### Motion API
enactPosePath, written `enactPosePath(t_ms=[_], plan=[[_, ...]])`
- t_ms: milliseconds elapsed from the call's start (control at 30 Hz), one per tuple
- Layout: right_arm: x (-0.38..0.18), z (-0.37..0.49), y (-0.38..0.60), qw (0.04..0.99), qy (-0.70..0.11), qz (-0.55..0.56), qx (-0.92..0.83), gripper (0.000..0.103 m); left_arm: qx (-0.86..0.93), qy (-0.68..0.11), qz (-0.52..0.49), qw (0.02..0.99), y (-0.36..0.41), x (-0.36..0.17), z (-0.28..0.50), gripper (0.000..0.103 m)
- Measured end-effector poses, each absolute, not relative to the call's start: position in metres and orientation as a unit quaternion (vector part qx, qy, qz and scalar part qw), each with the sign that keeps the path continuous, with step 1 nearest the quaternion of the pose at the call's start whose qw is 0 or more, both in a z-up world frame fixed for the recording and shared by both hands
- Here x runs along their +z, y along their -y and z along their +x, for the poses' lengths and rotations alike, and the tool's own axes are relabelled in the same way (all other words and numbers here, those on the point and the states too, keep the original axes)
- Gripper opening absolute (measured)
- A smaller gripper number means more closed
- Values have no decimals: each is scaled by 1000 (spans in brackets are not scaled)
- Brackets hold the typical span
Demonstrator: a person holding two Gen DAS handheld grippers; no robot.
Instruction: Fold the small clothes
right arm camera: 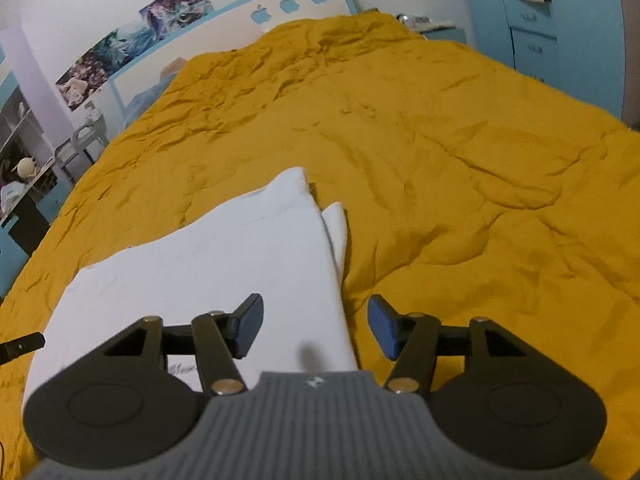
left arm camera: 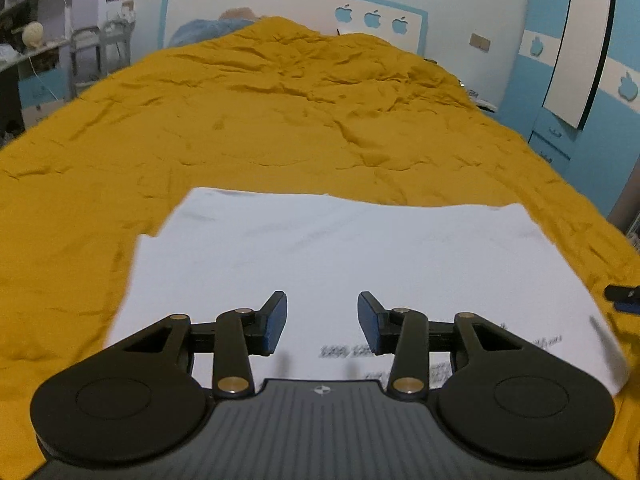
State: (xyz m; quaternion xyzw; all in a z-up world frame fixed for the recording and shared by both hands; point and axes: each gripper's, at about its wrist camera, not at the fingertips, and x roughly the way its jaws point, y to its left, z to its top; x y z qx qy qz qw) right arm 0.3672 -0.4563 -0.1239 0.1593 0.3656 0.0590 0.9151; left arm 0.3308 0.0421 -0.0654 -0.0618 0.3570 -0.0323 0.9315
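Observation:
A white garment (left arm camera: 340, 256) with faint grey print lies flat on the mustard bedspread (left arm camera: 280, 120). My left gripper (left arm camera: 322, 320) is open and empty, hovering over the garment's near part. In the right wrist view the same white garment (right arm camera: 224, 256) lies to the left, with a folded layer peeking out at its right edge. My right gripper (right arm camera: 316, 324) is open and empty, straddling the garment's right edge; its left finger is over the cloth, its right finger over the bedspread (right arm camera: 460, 200). The right gripper's tip shows at the left wrist view's right edge (left arm camera: 624, 294).
The wrinkled bedspread covers the whole bed. A white and blue headboard (left arm camera: 296, 16) with apple cut-outs stands at the far end. Shelves and a chair (left arm camera: 96, 52) stand left of the bed, blue drawers (right arm camera: 532, 28) to the right.

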Motion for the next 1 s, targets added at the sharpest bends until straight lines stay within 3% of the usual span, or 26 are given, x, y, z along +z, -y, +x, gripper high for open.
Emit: enactPosePath(t_ms=[533, 633, 800, 1000], plan=[[-172, 453, 478, 886, -380, 255, 77, 54, -60, -389, -78, 916, -4, -114, 422, 49], [-180, 463, 478, 882, -377, 271, 82, 44, -62, -388, -72, 917, 5, -121, 437, 49], [-189, 479, 470, 876, -372, 288, 104, 18, -71, -380, -55, 921, 17, -127, 459, 49], [-194, 480, 466, 880, -358, 293, 108, 7, -66, -386, -36, 920, 30, -138, 481, 48]])
